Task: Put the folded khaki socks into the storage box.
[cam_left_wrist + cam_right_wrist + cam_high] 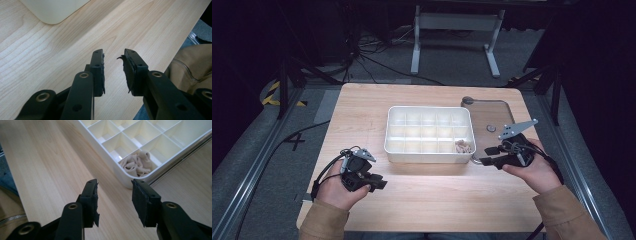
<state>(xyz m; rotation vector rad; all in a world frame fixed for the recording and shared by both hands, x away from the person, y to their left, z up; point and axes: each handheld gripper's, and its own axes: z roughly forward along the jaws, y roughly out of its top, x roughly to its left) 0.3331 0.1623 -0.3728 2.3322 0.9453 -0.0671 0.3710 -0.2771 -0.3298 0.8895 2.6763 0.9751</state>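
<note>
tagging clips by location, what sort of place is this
Probably a lab or recording studio: a wooden table on grey carpet, dark surroundings, loose cables on the floor, and a metal stand behind.

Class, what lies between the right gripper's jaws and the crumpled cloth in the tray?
In the right gripper view: bare table, then the white tray wall.

This is looking like a lab recording bay: a light wooden bench (432,200) is sitting under bright light among dark curtains, with cables (377,62) trailing over grey carpet, hazard tape (272,95) beyond the bench's far-left corner, and a metal stand (454,37) behind.
</note>
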